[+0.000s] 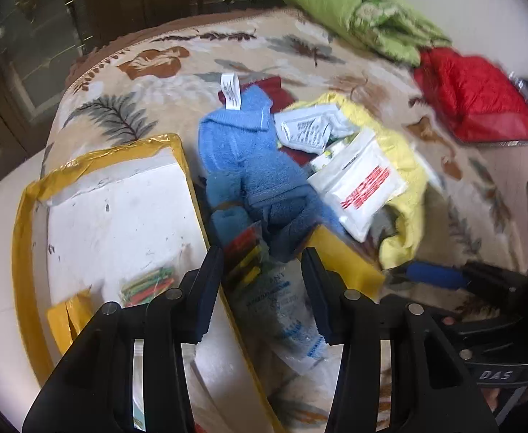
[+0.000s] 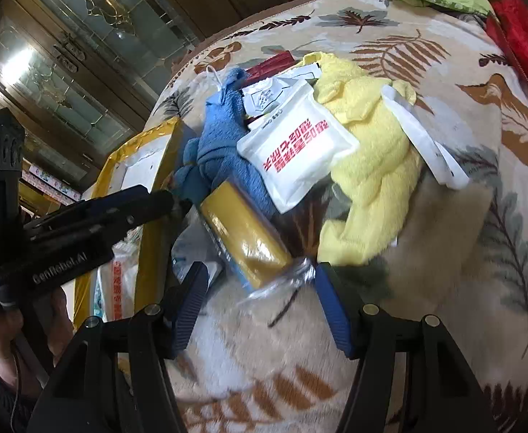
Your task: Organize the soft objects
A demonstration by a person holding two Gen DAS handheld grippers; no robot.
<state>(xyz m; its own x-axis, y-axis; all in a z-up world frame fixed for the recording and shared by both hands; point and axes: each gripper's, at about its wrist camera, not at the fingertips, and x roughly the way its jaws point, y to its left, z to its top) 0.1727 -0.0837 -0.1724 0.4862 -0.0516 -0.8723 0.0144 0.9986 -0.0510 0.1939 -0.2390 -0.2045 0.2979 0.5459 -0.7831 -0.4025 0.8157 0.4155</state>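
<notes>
A pile of soft things lies on a leaf-patterned blanket (image 2: 444,216): a blue towel (image 1: 242,158) (image 2: 224,137), a yellow towel (image 1: 405,166) (image 2: 368,166), a white pack with red print (image 1: 361,184) (image 2: 296,155), and a yellow sponge in clear wrap (image 2: 242,238) (image 1: 343,259). A white foam box with yellow tape (image 1: 119,216) sits to the left. My left gripper (image 1: 264,267) is open over a clear printed bag (image 1: 285,310) beside the box. My right gripper (image 2: 260,281) is open just in front of the wrapped sponge's near end.
A packet of coloured sticks (image 1: 148,285) lies in the box. A green quilt (image 1: 354,11) and a red cushion (image 1: 473,97) lie at the far side of the bed. Glass cabinet doors (image 2: 65,54) stand beyond. The left gripper's body (image 2: 83,223) shows in the right wrist view.
</notes>
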